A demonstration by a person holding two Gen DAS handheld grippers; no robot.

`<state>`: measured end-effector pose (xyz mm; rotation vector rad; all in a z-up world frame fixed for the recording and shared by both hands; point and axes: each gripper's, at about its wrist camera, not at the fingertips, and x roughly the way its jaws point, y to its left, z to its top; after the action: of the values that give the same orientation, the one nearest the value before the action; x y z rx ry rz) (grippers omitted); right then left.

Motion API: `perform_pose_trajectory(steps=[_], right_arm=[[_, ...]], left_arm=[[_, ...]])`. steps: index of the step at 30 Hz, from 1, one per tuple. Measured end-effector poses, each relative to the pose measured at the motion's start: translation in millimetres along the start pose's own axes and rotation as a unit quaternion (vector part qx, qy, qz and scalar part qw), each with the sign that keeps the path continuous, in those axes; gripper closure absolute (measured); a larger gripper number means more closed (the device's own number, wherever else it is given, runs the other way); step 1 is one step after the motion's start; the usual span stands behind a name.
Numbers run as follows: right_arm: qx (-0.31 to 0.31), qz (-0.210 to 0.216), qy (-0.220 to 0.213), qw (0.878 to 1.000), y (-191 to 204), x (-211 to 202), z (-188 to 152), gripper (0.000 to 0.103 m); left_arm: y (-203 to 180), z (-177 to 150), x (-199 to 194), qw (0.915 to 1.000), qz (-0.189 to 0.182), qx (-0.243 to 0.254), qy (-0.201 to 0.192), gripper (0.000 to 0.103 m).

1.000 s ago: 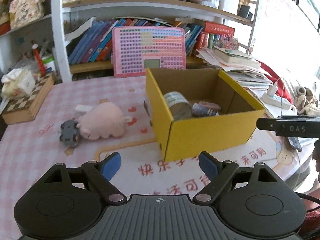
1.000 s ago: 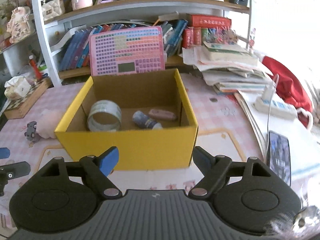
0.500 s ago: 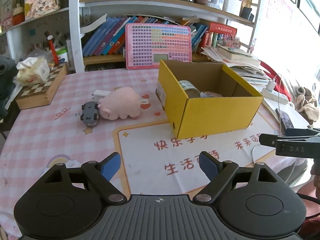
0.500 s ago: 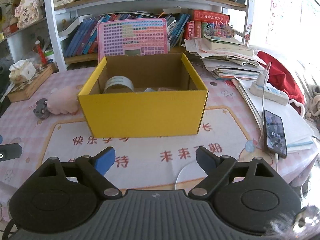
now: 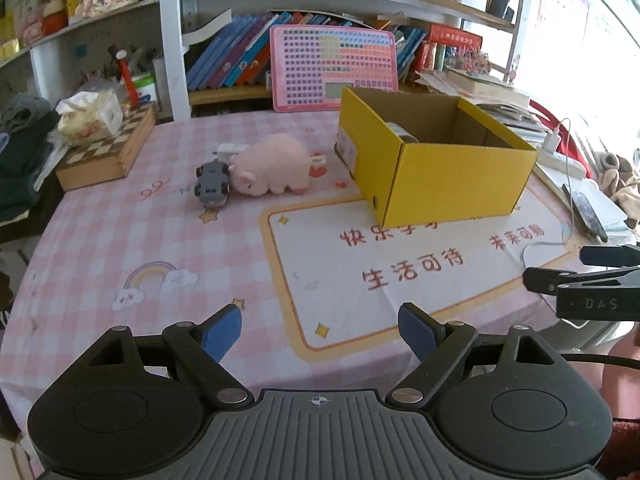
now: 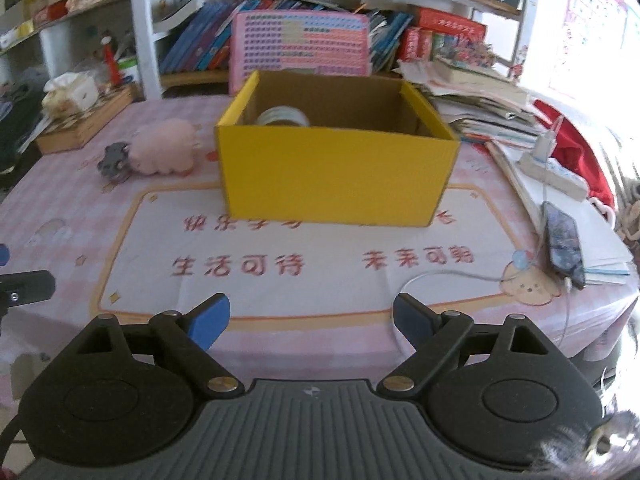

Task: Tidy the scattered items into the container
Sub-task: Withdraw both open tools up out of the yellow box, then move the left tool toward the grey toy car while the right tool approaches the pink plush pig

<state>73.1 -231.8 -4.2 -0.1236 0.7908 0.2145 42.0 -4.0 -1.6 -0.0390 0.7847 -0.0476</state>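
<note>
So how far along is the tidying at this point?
Partly done: a tape roll already sits in the yellow box. Nothing is in hand; the left gripper and right gripper both have empty, open jaws. The pink plush toy and grey toy car remain on the table.

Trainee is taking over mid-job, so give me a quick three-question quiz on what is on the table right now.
1. True or false: the pink plush toy lies inside the yellow box.
2. Which item touches the plush's head end: A) grey toy car, B) phone, C) chessboard box?
3. Fill in: the left gripper and right gripper both have jaws that are ____ and hold nothing.

Key: 1 false; 2 A; 3 open.
</note>
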Motion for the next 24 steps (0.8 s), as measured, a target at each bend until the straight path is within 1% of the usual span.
perform_pose_trajectory(steps=[4,10,17,24], right_arm=[[-0.007,0.015,0.013,1.000,13,2,-3,0.014],[-0.028,0.035,0.025,0.999,31,4,-4,0.012],[-0.075,0.056,0.036,0.995,57,5,-8,0.011],[-0.121,0.076,0.037,0.989,79,4,-12,0.011]], left_arm=[[6,-7,-4,1.0000,0.001,0.000,0.001,0.015],[17,-15,-7,0.9999,0.006,-0.014,0.007,0.015],[26,-22,-8,0.9996,0.007,-0.023,0.013,0.015],[33,-26,-9,0.9991,0.015,-0.034,0.020,0.015]])
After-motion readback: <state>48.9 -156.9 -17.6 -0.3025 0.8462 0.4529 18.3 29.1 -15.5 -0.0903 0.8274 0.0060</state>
